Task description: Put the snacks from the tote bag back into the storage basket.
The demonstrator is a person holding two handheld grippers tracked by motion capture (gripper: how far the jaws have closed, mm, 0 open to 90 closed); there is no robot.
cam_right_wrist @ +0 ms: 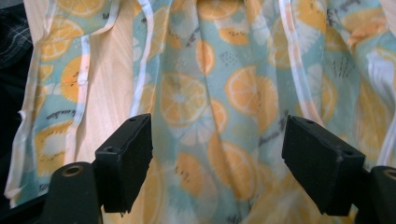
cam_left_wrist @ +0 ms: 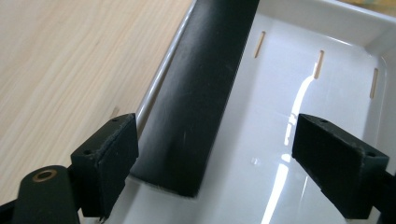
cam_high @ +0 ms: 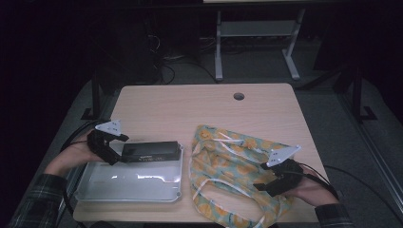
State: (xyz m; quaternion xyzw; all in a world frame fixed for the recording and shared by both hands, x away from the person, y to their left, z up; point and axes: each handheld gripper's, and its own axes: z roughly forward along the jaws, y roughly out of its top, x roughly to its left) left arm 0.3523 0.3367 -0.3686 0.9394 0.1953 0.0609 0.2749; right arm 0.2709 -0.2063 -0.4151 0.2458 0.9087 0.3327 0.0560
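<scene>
A long black box (cam_high: 151, 151) (cam_left_wrist: 198, 93) lies along the far rim of a white plastic tray (cam_high: 128, 183) (cam_left_wrist: 289, 116) at the table's front left. My left gripper (cam_high: 115, 153) (cam_left_wrist: 215, 163) is at the box's left end, jaws open wide; the box end lies between them and no pad presses on it. A cloth printed with orange slices on teal (cam_high: 228, 166) (cam_right_wrist: 210, 93) lies crumpled at the front right. My right gripper (cam_high: 262, 183) (cam_right_wrist: 217, 158) hovers over its right part, open, nothing between the jaws.
The wooden table (cam_high: 190, 107) has a round cable hole (cam_high: 238, 96) near its far edge. White straps (cam_right_wrist: 142, 51) of the cloth trail across the wood. A metal desk frame (cam_high: 256, 38) stands on the floor behind the table.
</scene>
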